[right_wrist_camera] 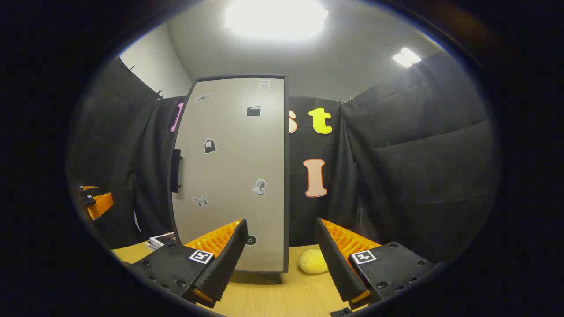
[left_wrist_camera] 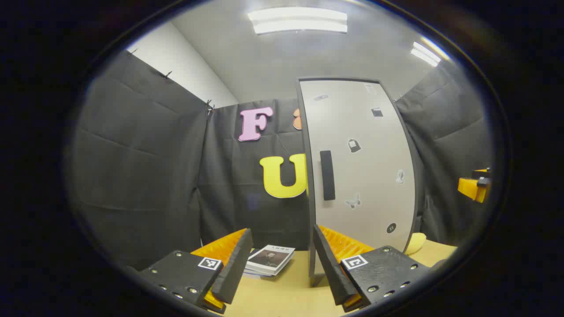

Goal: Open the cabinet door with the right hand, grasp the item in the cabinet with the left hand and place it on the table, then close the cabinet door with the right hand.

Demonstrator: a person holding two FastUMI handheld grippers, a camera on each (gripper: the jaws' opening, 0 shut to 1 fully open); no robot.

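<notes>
Left tongs [left_wrist_camera: 282, 259] agape, right tongs [right_wrist_camera: 282, 257] agape — cabinet door [right_wrist_camera: 233, 176] closed

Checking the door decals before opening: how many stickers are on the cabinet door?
7 on the cabinet door: top-left strip, top-right label, clapperboard, bag, bust, butterfly, round one at the bottom. The claw may hide others low down.
</notes>
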